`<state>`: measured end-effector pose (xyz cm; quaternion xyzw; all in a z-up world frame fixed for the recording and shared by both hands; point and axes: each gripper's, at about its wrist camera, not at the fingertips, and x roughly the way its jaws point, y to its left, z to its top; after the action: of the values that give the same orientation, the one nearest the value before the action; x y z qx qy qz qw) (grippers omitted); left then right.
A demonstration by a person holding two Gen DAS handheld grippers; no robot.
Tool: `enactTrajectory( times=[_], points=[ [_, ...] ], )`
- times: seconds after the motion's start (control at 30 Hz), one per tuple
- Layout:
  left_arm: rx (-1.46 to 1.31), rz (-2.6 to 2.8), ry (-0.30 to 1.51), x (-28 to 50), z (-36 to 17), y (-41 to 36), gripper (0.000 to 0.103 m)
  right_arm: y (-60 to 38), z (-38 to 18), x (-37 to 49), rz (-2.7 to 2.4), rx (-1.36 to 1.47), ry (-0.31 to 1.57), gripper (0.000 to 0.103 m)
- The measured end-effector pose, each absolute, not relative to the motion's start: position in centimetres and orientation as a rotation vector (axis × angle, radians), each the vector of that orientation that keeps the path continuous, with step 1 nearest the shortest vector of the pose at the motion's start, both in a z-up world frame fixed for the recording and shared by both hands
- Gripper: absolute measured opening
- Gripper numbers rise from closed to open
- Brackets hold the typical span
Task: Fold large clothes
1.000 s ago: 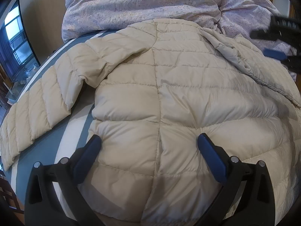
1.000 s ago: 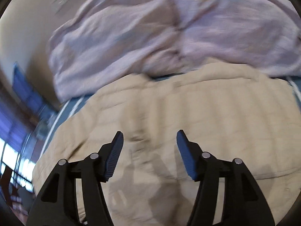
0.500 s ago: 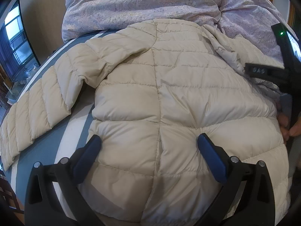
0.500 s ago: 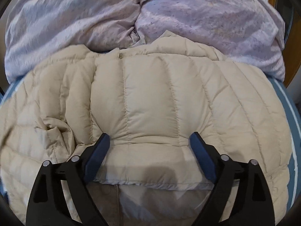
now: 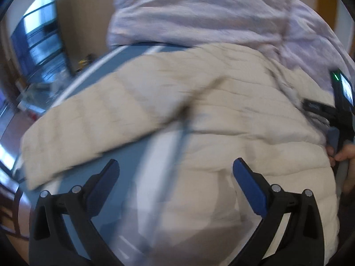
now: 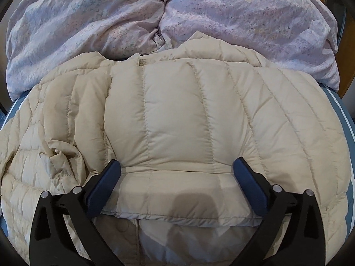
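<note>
Ahead of the right gripper [image 6: 176,173] the puffer jacket [image 6: 177,119] fills the way; beyond it the bunched duvet [image 6: 155,15] blocks passage.

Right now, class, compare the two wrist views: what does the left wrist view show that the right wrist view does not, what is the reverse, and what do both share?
Only the left wrist view shows the outstretched sleeve, a window, the striped bedsheet between the left tongs, and the other tool with the person's hand. It is blurred.

Only the right wrist view shows the jacket's snap button and the folded-over panel by the right tongs.

Both show the beige puffer jacket, the lilac duvet and open tongs.
</note>
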<state>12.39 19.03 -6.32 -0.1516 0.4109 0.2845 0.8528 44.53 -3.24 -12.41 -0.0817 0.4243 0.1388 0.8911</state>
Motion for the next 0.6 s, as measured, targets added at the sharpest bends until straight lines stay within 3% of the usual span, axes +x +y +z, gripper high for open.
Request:
enactTrajectory(
  times=[0.37,0.47,0.6],
  points=[
    [-0.503,0.908,0.76,1.3,-5.1,30.8,0.1,-3.4,-12.4,44.4,0.301,-0.148,0.877,0.102],
    [-0.631,0.911,0.747,-0.4,-5.7,33.4,0.094,-3.5,-12.4,44.4,0.306,-0.14,0.877,0.102],
    [-0.791,0.869,0.727,-0.9,-6.7,35.8,0.079,-3.5,-12.5,44.4,0.307,-0.136,0.876,0.102]
  ],
)
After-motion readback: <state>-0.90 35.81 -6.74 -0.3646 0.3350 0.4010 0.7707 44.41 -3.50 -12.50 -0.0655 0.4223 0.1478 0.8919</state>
